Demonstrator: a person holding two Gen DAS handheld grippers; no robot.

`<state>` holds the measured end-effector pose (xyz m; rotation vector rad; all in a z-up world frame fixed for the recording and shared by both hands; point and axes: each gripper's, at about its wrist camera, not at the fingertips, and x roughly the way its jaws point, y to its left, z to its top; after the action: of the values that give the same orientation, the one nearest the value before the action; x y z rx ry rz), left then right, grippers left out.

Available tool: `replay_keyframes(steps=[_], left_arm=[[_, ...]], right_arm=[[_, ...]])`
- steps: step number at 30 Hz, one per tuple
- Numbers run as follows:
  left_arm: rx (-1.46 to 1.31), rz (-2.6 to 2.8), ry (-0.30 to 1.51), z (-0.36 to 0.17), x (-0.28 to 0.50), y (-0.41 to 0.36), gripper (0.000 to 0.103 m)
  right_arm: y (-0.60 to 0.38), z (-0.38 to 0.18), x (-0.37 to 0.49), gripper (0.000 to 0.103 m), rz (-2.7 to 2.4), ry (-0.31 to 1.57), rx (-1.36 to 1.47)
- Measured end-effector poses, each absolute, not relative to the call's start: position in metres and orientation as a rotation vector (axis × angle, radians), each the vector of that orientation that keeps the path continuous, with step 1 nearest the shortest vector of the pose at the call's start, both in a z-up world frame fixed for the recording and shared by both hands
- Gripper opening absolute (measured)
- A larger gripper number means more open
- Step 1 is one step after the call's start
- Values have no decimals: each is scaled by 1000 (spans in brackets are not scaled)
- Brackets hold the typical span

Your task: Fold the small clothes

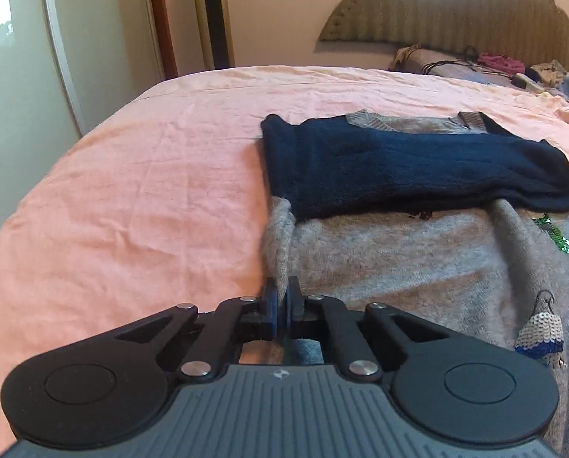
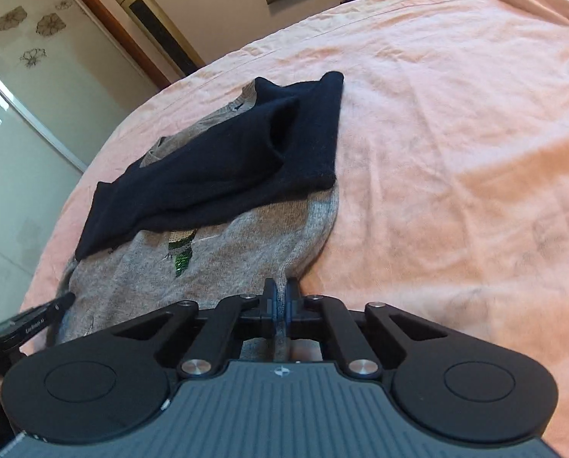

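Observation:
A small grey sweater (image 1: 399, 259) with sequin patches lies on the pink bed sheet (image 1: 151, 191), its navy sleeves (image 1: 399, 168) folded across its upper part. My left gripper (image 1: 283, 290) is shut on the sweater's near left hem corner. In the right wrist view the grey sweater (image 2: 227, 259) with navy sleeves (image 2: 227, 160) lies ahead to the left, and my right gripper (image 2: 281, 292) is shut on its near right hem corner. The left gripper (image 2: 29, 324) shows at the left edge of that view.
A pile of clothes and cords (image 1: 494, 65) lies by the padded headboard (image 1: 456, 11) at the far right. A tall fan tower (image 1: 214, 15) and a glass door (image 1: 17, 57) stand beyond the bed's left edge. Bare pink sheet (image 2: 456, 152) spreads right of the sweater.

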<state>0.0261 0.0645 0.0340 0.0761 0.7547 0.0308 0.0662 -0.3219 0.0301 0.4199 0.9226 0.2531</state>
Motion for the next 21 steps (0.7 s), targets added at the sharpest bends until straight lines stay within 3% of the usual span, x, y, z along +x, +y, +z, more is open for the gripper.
replay_keyframes(steps=[4, 9, 13, 15, 18, 19, 20, 21], left_arm=[[106, 31, 742, 39, 17, 76, 3], [44, -1, 780, 37, 11, 81, 4], [-185, -95, 888, 40, -15, 105, 15], [-293, -138, 891, 38, -33, 117, 27], [-285, -117, 875, 37, -43, 111, 23], [-235, -77, 872, 37, -42, 105, 2], [-202, -59, 872, 37, -39, 101, 2], [-191, -57, 875, 40, -37, 100, 2]], right_arm=[[-349, 44, 54, 7, 205, 868, 410], [-367, 22, 47, 7, 177, 901, 498], [-370, 31, 26, 56, 253, 905, 646], [-363, 29, 6, 56, 318, 940, 668], [-345, 18, -22, 53, 389, 985, 681], [-339, 19, -27, 41, 388, 980, 666], [-332, 19, -28, 11, 372, 998, 642], [-328, 18, -27, 10, 361, 1023, 611]])
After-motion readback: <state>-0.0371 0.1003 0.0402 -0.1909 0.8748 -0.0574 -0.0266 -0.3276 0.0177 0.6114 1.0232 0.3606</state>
